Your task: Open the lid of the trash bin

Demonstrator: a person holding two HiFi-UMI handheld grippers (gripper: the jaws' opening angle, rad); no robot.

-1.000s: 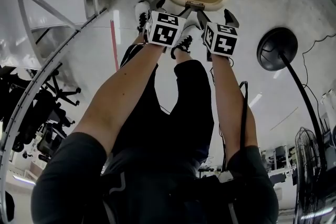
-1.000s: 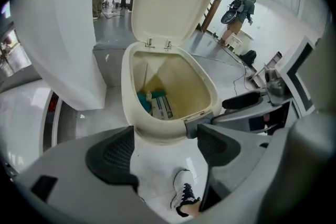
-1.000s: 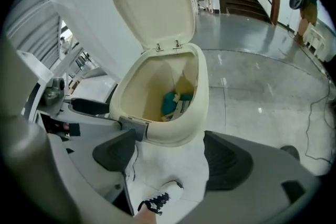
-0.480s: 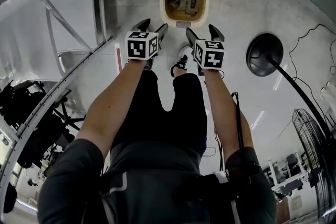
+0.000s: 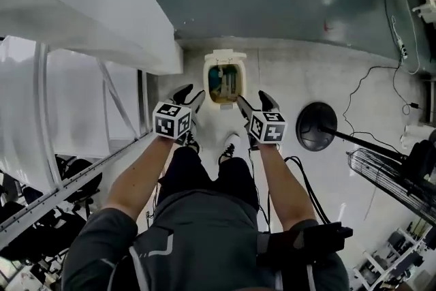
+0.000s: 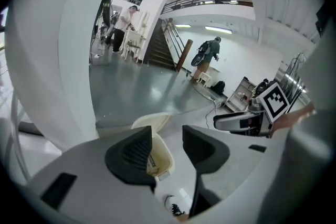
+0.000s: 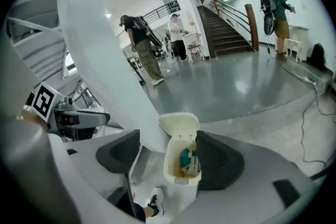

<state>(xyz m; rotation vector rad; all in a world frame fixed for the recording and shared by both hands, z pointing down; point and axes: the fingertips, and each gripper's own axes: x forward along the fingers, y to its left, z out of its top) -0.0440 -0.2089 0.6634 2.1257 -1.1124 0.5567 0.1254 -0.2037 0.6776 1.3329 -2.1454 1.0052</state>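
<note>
In the head view, the left gripper (image 5: 191, 93) hung at about 9 o'clock from the trash bin (image 5: 224, 84). Its jaws were partly spread and had just been closing, with nothing between them. In the left gripper view (image 6: 167, 150) only the bin (image 6: 158, 159), well below on the floor, showed through the gap.

The bin stood against the white pillar, its long axis running 12 to 6 o'clock in the head view. The lid (image 5: 225, 55) stood upright at the 12 o'clock end, so the mouth was already uncovered and rubbish showed inside.

The right gripper (image 5: 254, 99) hung at about 4 o'clock from the bin. Its jaws were wide apart, though they had just been closing a little, and it was also empty. In the right gripper view (image 7: 168, 145) the bin (image 7: 181, 186) and the raised lid (image 7: 179, 124) sat framed between the jaws, far beneath them.

The two grippers flanked the bin almost evenly, neither clearly nearer. Judging by the raised lid, the opening looked done, and any further reach would have to go downward, toward 12 o'clock.
</note>
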